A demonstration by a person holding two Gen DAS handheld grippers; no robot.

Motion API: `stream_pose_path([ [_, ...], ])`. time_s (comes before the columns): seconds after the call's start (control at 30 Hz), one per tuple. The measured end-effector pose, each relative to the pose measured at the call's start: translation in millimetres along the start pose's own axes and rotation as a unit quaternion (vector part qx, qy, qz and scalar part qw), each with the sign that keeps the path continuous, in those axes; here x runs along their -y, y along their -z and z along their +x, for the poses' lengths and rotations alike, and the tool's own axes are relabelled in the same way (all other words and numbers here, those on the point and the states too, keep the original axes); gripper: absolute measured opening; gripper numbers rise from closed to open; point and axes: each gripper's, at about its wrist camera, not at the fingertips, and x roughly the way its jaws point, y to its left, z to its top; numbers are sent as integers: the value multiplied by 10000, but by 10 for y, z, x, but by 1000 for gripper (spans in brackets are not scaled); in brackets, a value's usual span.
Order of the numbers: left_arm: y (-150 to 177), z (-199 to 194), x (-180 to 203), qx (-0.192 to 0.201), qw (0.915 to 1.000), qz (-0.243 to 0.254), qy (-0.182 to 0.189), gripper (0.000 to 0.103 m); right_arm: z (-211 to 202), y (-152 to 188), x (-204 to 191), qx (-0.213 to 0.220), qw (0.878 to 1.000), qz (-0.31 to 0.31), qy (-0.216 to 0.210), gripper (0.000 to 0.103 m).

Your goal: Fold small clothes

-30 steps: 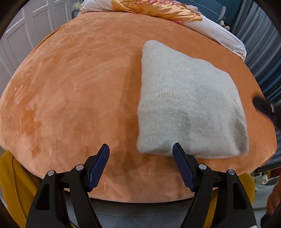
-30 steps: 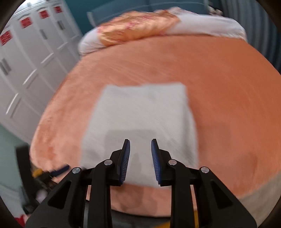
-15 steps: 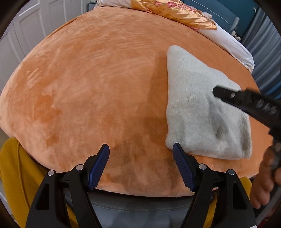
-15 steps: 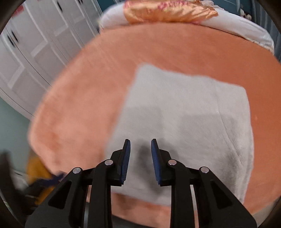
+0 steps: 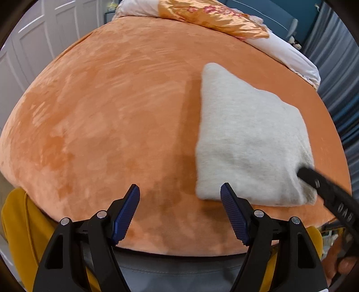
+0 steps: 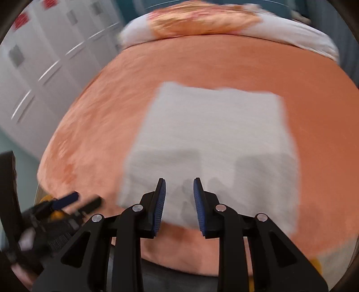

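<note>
A folded pale grey knit garment (image 5: 249, 139) lies flat on the orange plush bed cover (image 5: 112, 112). My left gripper (image 5: 179, 191) hangs open over the cover near the bed's front edge, and its right finger is just short of the garment's near left corner. Nothing is between its fingers. My right gripper (image 6: 179, 186) hovers low over the garment (image 6: 213, 139) at its near edge. Its jaws stand a narrow gap apart with no cloth pinched. In the left wrist view the right gripper's black finger (image 5: 314, 179) reaches the garment's near right corner.
An orange satin flowered quilt (image 5: 213, 18) and white bedding (image 5: 291, 54) lie at the far end of the bed. White cupboard doors (image 6: 44, 56) stand to the left and blue curtains (image 5: 336, 67) to the right. Yellow fabric (image 5: 18, 224) shows below the bed's front edge.
My right gripper came down from over the garment's middle to its near edge and right corner. The left gripper stays open and hardly moved.
</note>
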Motion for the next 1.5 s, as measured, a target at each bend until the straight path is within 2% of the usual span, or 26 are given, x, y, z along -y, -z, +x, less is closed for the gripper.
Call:
stream_pose_path([
  [0.07, -19, 27, 97, 8, 10000, 86, 49, 72, 112, 174, 343, -258, 9982, 495, 233, 26],
  [0.13, -15, 65, 237, -16, 9998, 207, 79, 72, 317, 341, 548, -573, 9948, 836, 130, 21],
  [0.23, -5, 107, 437, 10, 9988, 481, 1, 72, 547, 525, 631, -935, 9899, 1055, 117, 17],
  [0.3, -3, 107, 557, 65, 9976, 676, -98, 72, 413, 524, 602, -709, 9916, 1083, 30, 20],
  [0.37, -5, 105, 610, 86, 9970, 755, -116, 72, 153, 472, 579, -296, 9935, 1099, -34, 20],
  [0.47, -26, 119, 665, 84, 9969, 777, -108, 72, -140, 376, 569, 216, 9946, 1007, 133, 20],
  [0.53, -32, 140, 690, 71, 9968, 790, -130, 72, -208, 309, 613, 376, 9942, 996, 127, 20],
  [0.6, -35, 166, 728, 54, 9965, 812, -187, 72, -67, 272, 642, 253, 9948, 962, 215, 20],
  [0.7, -15, 231, 792, 84, 9951, 931, -312, 73, 382, 321, 715, -262, 9950, 860, 423, 20],
  [0.73, -9, 293, 805, 42, 9942, 997, -410, 73, 457, 357, 740, -264, 9954, 817, 421, 21],
  [0.87, -6, 477, 776, -270, 9943, 897, -503, 73, 341, 263, 646, -211, 9965, 644, 492, 22],
  [0.93, -58, 416, 730, -201, 9965, 723, -365, 73, 187, 215, 632, -65, 9968, 670, 438, 23],
  [0.97, -82, 394, 721, -177, 9969, 693, -335, 74, 113, 167, 630, 62, 9965, 729, 397, 27],
  [1.0, -124, 368, 725, -138, 9973, 651, -314, 76, 66, 138, 653, 147, 9961, 795, 363, 39],
  [1.07, -246, 322, 714, -14, 9979, 560, -328, 79, -2, 65, 718, 306, 9946, 951, 294, 56],
  [1.1, -285, 315, 716, 30, 9980, 528, -347, 79, -22, 28, 748, 337, 9942, 987, 268, 60],
  [1.23, -485, 296, 757, 123, 9981, 476, -359, 79, 53, -143, 722, 298, 9944, 993, 202, 64],
  [1.37, -593, 312, 838, 232, 9968, 614, -450, 79, 151, -246, 619, 273, 9958, 877, 25, 63],
  [1.43, -601, 330, 878, 245, 9964, 663, -473, 79, 240, -319, 533, 194, 9971, 730, -68, 56],
  [1.5, -596, 349, 910, 247, 9961, 698, -470, 79, 345, -376, 489, 61, 9979, 635, -72, 43],
])
